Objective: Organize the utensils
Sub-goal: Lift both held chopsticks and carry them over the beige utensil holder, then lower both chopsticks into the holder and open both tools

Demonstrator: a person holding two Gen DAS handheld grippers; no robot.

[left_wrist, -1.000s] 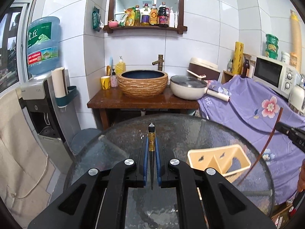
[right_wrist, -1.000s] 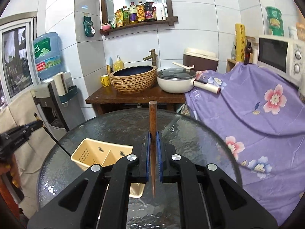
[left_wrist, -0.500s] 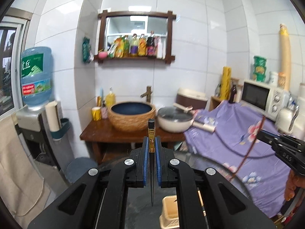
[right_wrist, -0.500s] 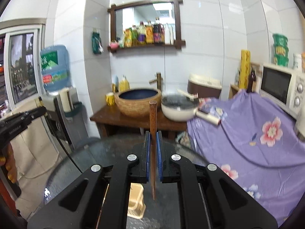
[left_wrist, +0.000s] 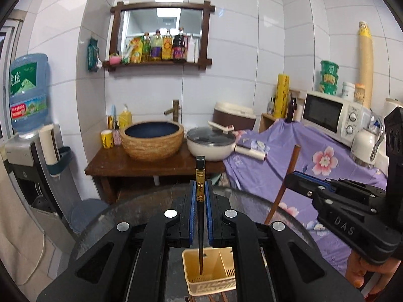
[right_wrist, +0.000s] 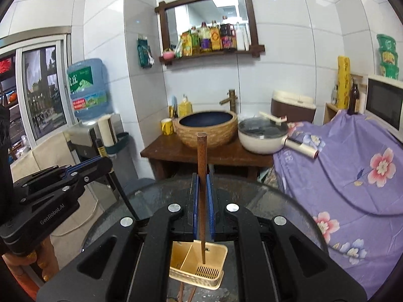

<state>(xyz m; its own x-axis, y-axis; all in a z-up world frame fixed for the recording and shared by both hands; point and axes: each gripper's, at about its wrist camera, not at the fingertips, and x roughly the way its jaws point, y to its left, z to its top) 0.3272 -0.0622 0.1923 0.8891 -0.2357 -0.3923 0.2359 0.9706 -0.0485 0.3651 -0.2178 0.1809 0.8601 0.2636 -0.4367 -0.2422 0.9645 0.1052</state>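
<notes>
While the round glass table (left_wrist: 141,209) takes up the lower part of both wrist views, the cream plastic utensil holder (left_wrist: 210,269) stands on it directly below the two tools, its centre divider splitting it into two compartments with a slotted floor. Over it, the left hand-held gripper (left_wrist: 200,196) is pressed together on a black chopstick (left_wrist: 200,201) with a gold band near its top, pinched a little below that band, and the stick hangs close to upright with its thin tip over the compartment that lies to the left in the left wrist view. Just beside it, the right hand-held gripper (right_wrist: 202,196) is likewise clamped on a brown wooden chopstick (right_wrist: 202,176), taken about midway along, tip down over the compartment on the right in the right wrist view. Whether either tip already touches the holder's floor cannot be told. Both sticks should be light, stiff and slender; the lacquered black one looks the more slippery, so a pinch across its squared upper part seems safest, while the wooden one should grip easily. Each tool points forward and slightly downward, held side by side, with fingers of the person's right hand (left_wrist: 365,271) showing under the right tool's body.
</notes>
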